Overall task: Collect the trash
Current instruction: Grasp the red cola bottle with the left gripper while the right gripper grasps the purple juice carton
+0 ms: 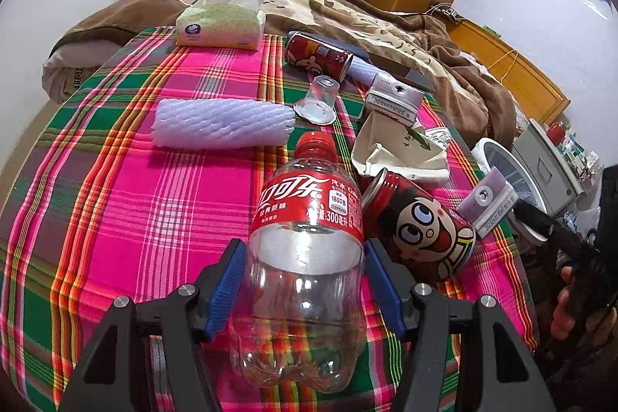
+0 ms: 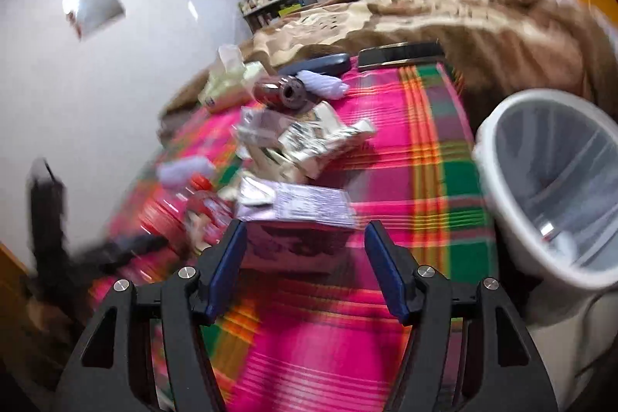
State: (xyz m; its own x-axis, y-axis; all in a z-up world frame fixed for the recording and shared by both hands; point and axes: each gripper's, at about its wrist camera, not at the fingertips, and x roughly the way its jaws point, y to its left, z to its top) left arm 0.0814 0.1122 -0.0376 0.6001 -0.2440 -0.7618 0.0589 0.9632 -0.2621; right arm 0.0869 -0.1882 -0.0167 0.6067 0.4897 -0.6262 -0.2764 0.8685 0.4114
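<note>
Clamped between the left claw (image 1: 303, 271) pads is a clear, ribbed plastic cola bottle (image 1: 305, 257) over the pink plaid tabletop (image 1: 135, 219). Parted and empty, the right claw (image 2: 303, 257) is held near a smooth white bin (image 2: 548, 188).

**A:** how's the left gripper (image 1: 303, 280) looking?

**B:** angled down, blue pads (image 1: 228, 286) tight against both sides of the clear bottle (image 1: 305, 257). Gripped.

**A:** and the right gripper (image 2: 305, 265)?

**B:** also tilted down, jaws spread apart, pads touching nothing. That view is blurry though.
</note>
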